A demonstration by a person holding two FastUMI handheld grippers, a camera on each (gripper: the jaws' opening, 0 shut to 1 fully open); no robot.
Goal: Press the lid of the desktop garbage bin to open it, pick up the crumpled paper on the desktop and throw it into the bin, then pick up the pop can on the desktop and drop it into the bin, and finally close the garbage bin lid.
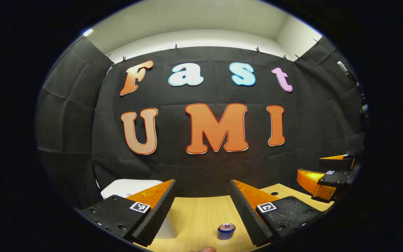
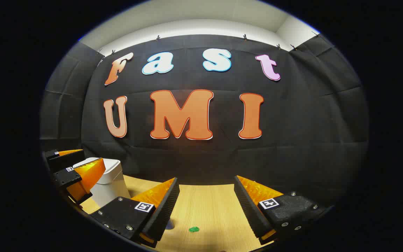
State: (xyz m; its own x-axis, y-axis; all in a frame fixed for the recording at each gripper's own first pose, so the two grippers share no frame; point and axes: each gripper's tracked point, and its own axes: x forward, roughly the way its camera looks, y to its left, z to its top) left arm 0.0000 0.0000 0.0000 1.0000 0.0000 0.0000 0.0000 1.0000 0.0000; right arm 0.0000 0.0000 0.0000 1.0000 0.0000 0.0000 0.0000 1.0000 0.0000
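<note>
Since the bin (image 1: 128,187) lid looks shut and the can (image 1: 226,231) sits on the desk (image 1: 198,217), we judge nothing done; left gripper (image 1: 201,210) and right gripper (image 2: 205,206) both gape empty.

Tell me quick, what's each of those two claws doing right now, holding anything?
Left gripper: open, holding nothing, above the table near the can.
Right gripper: open, holding nothing.

Recording booth, black cloth walls (image 1: 68,115), wooden desktop (image 1: 198,217)
</note>
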